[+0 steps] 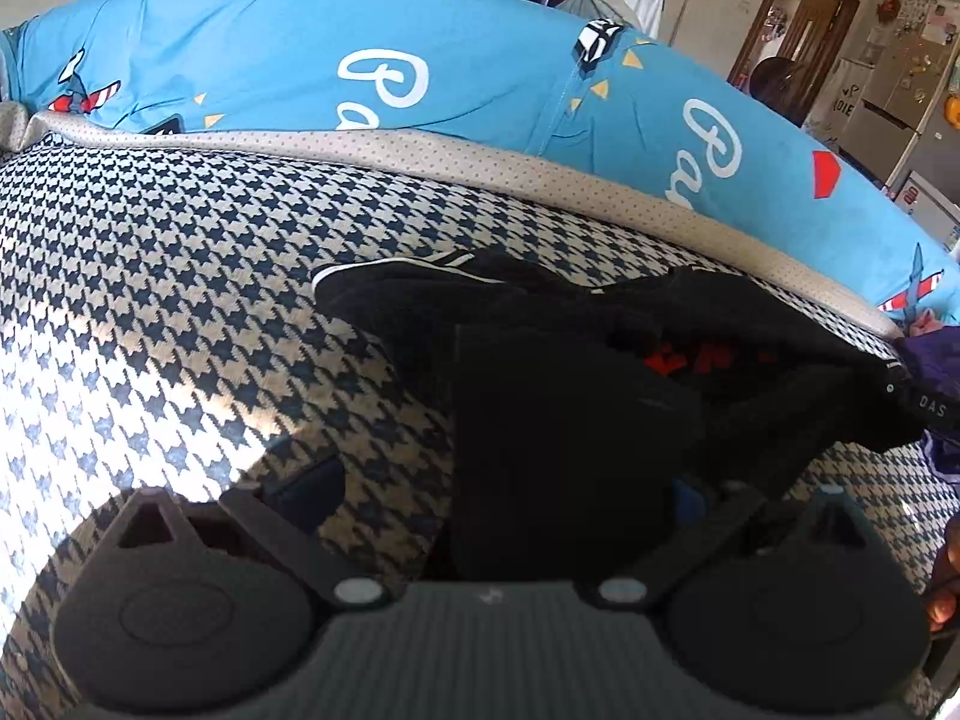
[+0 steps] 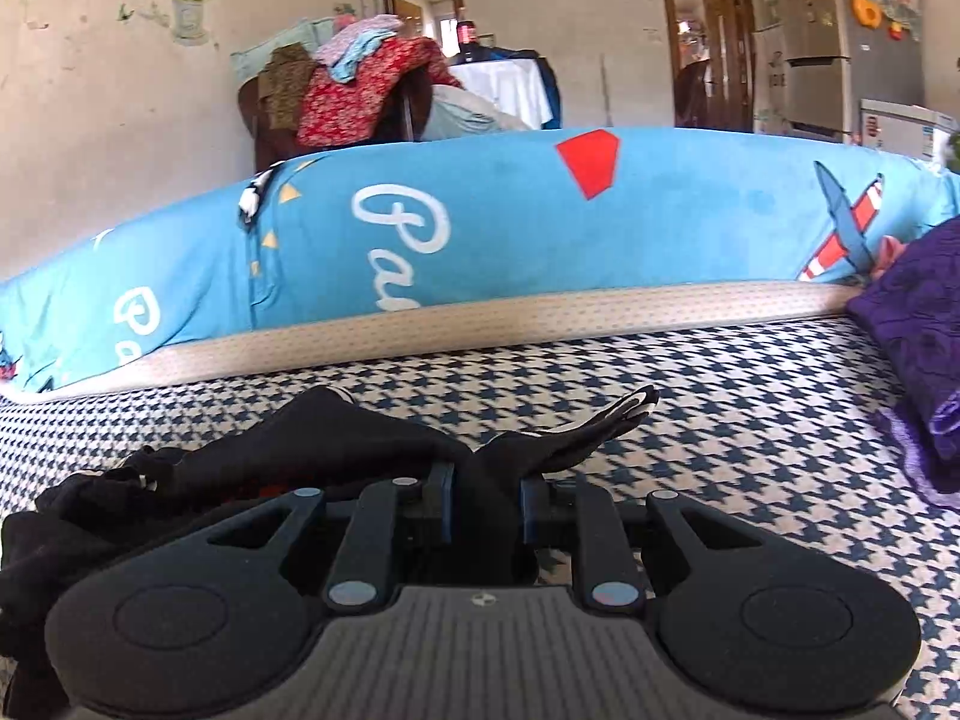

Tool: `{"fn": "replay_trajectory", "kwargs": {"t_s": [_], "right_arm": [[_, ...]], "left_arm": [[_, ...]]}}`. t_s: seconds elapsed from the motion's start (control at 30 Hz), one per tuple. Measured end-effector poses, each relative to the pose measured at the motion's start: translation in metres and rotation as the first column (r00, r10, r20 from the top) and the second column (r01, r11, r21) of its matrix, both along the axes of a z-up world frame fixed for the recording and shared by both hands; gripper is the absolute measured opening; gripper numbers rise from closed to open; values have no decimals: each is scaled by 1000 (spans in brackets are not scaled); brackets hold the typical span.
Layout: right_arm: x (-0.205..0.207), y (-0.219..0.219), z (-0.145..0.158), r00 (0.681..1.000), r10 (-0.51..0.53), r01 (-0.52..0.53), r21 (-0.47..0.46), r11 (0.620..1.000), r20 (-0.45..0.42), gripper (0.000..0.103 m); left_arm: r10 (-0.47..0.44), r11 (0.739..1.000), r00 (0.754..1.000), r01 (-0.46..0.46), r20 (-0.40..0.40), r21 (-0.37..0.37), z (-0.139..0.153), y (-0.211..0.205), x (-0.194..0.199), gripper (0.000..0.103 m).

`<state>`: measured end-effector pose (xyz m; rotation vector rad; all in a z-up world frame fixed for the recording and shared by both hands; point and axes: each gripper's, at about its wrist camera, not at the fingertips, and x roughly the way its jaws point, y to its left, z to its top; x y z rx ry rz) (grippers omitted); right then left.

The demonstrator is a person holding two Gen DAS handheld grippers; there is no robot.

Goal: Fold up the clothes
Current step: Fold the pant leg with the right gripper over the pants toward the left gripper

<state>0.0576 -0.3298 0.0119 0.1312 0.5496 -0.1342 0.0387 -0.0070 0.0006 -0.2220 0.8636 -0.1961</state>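
A black garment [image 1: 600, 312] with white stripes at one end and a red print lies crumpled on the houndstooth cover [image 1: 150, 276]. My left gripper [image 1: 501, 498] is open, its fingers spread wide, and a flat black fold of the garment lies between them. In the right wrist view the black garment [image 2: 288, 444] bunches to the left, with its striped end [image 2: 630, 408] sticking out ahead. My right gripper [image 2: 486, 480] is shut on a pinch of this cloth, just above the houndstooth cover [image 2: 750, 420].
A rolled blue quilt [image 2: 510, 228] with white lettering runs along the far side. Purple fabric [image 2: 924, 324] lies at the right. Behind stand a chair piled with clothes [image 2: 360, 78], a doorway and a fridge [image 2: 840, 42]. A hand [image 1: 948, 594] shows at the right edge.
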Motion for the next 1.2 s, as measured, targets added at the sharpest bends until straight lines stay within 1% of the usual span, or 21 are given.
{"fn": "replay_trajectory", "kwargs": {"t_s": [0.1, 0.17, 0.2, 0.23, 0.27, 0.3, 0.33, 0.43, 0.5, 0.53, 0.57, 0.67, 0.77, 0.87, 1.0, 1.1, 1.2], "right_arm": [[-2, -17, -1, 997, -75, 75, 6, 997, -23, 19], [-2, -26, -4, 992, -110, 111, 16, 994, -54, 19], [-2, -29, -5, 990, -121, 124, 27, 992, -71, 22], [-2, -31, -6, 988, -127, 131, 44, 990, -82, 31], [-4, -33, -6, 987, -135, 140, 59, 988, -87, 35], [-7, -35, -5, 986, -141, 147, 67, 987, -83, 43], [-9, -36, -4, 987, -141, 146, 69, 987, -71, 48], [-15, -33, 3, 992, -124, 126, 50, 991, -35, 54], [-17, -27, 8, 993, -117, 117, 24, 993, -13, 61], [-18, -25, 11, 994, -113, 113, 11, 994, -2, 68], [-19, -23, 14, 993, -115, 115, -3, 993, 13, 73], [-23, -22, 24, 989, -133, 136, -44, 990, 56, 81], [-25, -20, 28, 990, -125, 129, -54, 990, 65, 82], [-26, -16, 27, 997, -63, 65, -34, 997, 52, 82], [-29, 0, 22, 996, 81, -82, 11, 997, 27, 82], [-33, 23, 15, 973, 232, -232, 45, 972, 6, 82], [-37, 45, 8, 926, 378, -376, 82, 923, -10, 82]], "left_arm": [[-66, 997, 998, 67, 8, -48, 2, -6, -4, 103], [-85, 996, 996, 86, 8, -31, 1, -11, -6, 103], [-88, 996, 996, 88, 10, -17, 1, -13, -6, 103], [-85, 996, 996, 85, 10, -17, 0, -12, -6, 103], [-81, 996, 997, 82, 9, -20, 0, -12, -6, 103], [-72, 997, 997, 73, 10, -33, 0, -9, -6, 103], [-61, 997, 998, 61, 12, -47, 1, -6, -6, 103], [-34, 995, 999, 35, 21, -94, 4, 4, -5, 103], [-34, 991, 999, 37, 26, -127, 5, 8, -4, 103], [-35, 989, 999, 38, 29, -143, 6, 9, -4, 103], [-35, 988, 999, 40, 32, -146, 7, 10, -5, 103], [-29, 993, 999, 34, 44, -116, 8, 8, -5, 103], [-8, 995, 998, 14, 60, -96, 10, 9, -6, 103], [23, 996, 997, -16, 77, -89, 14, 14, -7, 103], [78, 995, 995, -73, 59, -74, 11, 21, -3, 103], [104, 993, 994, -102, 34, -51, 7, 24, -1, 103], [134, 990, 991, -133, 11, -39, 3, 29, 0, 103]]}}
